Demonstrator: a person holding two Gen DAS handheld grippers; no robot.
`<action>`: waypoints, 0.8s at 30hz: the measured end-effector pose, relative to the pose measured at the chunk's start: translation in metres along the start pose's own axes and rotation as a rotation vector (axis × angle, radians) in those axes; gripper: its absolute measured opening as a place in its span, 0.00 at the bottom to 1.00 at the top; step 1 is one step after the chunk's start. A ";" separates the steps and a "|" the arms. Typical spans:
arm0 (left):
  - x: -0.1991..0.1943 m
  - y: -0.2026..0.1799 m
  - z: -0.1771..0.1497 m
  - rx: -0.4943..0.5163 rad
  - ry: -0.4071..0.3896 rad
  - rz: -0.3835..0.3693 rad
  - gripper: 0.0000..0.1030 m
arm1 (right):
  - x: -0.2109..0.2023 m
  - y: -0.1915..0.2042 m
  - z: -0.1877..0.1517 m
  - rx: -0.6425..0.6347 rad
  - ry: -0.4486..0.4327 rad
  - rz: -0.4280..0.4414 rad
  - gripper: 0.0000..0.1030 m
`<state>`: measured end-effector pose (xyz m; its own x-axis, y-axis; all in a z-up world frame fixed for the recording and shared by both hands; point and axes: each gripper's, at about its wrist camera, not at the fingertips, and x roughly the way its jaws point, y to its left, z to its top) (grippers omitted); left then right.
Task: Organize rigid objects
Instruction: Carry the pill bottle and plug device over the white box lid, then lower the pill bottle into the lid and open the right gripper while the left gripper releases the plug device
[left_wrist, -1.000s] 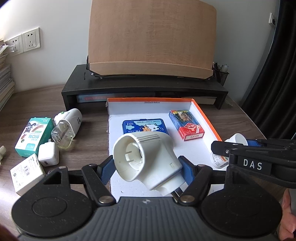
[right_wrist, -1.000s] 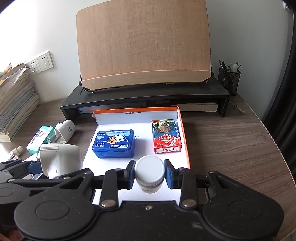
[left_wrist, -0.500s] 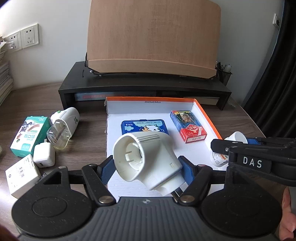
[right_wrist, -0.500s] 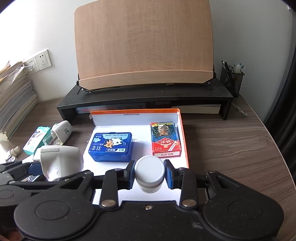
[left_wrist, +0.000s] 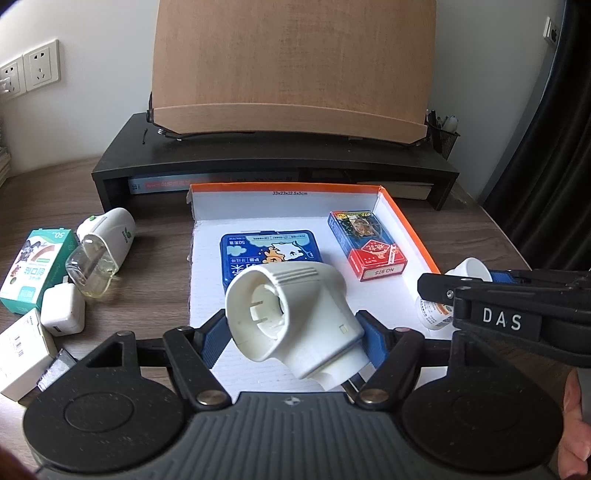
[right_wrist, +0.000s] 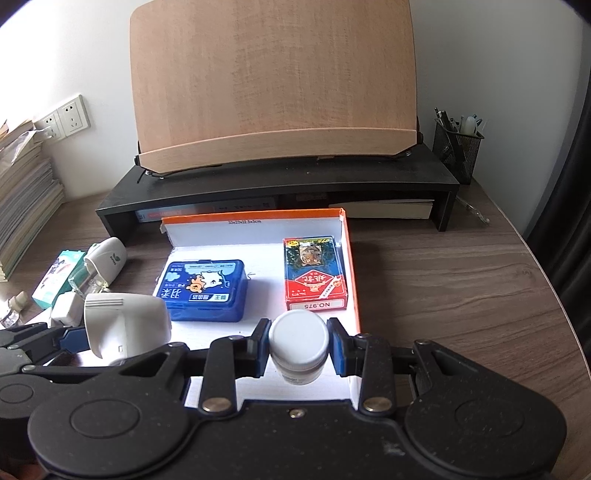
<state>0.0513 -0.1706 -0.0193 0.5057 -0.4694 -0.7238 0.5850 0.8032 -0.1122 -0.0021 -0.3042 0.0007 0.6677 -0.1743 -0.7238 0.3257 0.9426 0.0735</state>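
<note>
Left edge of the desk (right_wrist: 461, 288): we note a green carton (left_wrist: 35, 269), a small white box (left_wrist: 20, 352), a white charger cube (left_wrist: 62, 309), and a white plug-in unit (left_wrist: 107, 236) lying on its side with its clear bottle toward us. These sit close together, some touching, well apart from the tray.

Left gripper (left_wrist: 291, 338): we hold a white adapter (left_wrist: 291, 315), angled body with a round socket face turned toward the camera and ribbed vents on top. Blue pads (left_wrist: 214, 341) press its two sides; it hangs above the tray's near left part, clear of the floor.

Tray (right_wrist: 258, 218): shallow white box, orange rim, walls on the far and right sides; the near side is hidden by the grippers. Inside, a blue tin (right_wrist: 205, 290) lies flat at left centre and a red card pack (right_wrist: 314, 277) lies along the right wall, apart from each other. Bare white floor runs between them and across the near strip.

Right gripper (right_wrist: 298, 347): we hold a small white jar (right_wrist: 298, 341), round lid up, printed label below, clamped between blue pads at their narrowest setting. It hangs over the tray's near right corner, just inside the orange wall, just short of the card pack.

Right of the tray the wood desk is bare up to its curved edge. Behind, a black riser (right_wrist: 277, 181) carries a tilted wooden board (right_wrist: 273, 81); a mesh pen cup (right_wrist: 458, 146) stands at its right end.
</note>
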 end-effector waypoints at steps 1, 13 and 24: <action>0.001 0.000 0.000 0.001 0.002 -0.001 0.72 | 0.001 -0.001 0.000 0.001 0.002 0.000 0.40; 0.007 -0.003 0.001 0.007 0.007 0.000 0.72 | 0.004 -0.003 0.005 0.005 -0.010 -0.001 0.40; 0.014 -0.005 0.003 0.000 0.011 0.002 0.72 | 0.012 -0.004 0.008 -0.007 -0.005 0.004 0.40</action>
<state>0.0573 -0.1821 -0.0268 0.4996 -0.4639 -0.7315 0.5842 0.8040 -0.1108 0.0103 -0.3124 -0.0027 0.6722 -0.1723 -0.7200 0.3185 0.9452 0.0712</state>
